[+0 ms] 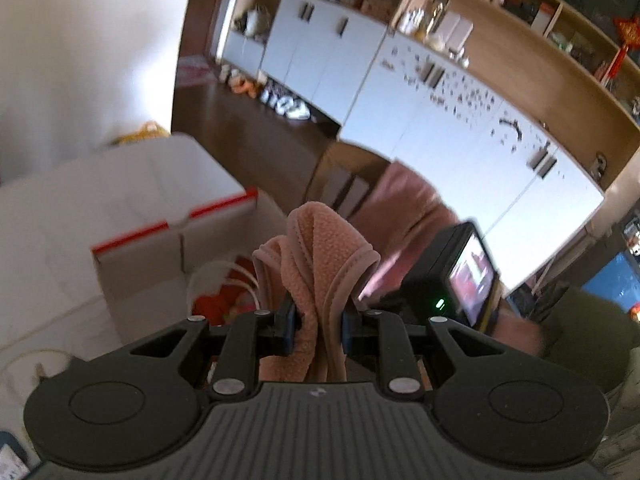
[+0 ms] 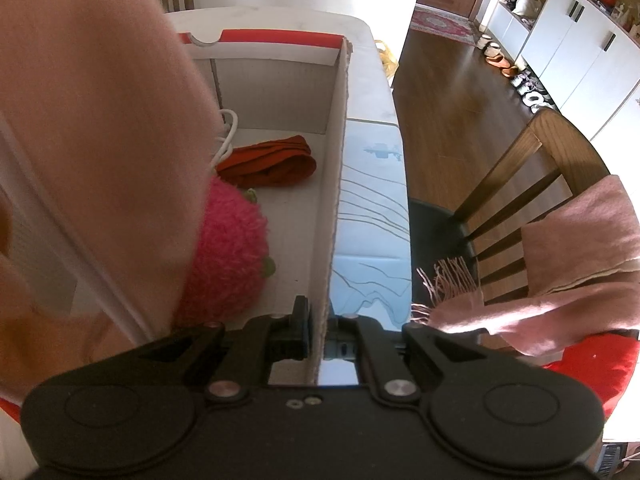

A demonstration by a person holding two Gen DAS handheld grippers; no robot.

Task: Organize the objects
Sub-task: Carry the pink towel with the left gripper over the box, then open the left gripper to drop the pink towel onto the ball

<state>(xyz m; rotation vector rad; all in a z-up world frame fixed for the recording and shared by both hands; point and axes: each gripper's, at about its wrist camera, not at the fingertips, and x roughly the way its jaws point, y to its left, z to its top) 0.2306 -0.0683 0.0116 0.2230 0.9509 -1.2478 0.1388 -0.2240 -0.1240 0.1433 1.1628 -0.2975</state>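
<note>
Between the left gripper [image 1: 318, 326] jaws: bunched pink fleece cloth [image 1: 320, 256], clamped and hanging. Open white cardboard box with red trim [image 1: 160, 216] lies ahead and left of it on the white desk [image 2: 372, 168]. Right gripper [image 2: 319, 340] is pinched shut on the box's near wall, steadying it. Left hand does the drop; the cloth looks set to join the fuzzy pink plush toy [image 2: 228, 256] and folded orange cloth [image 2: 272, 162].
</note>
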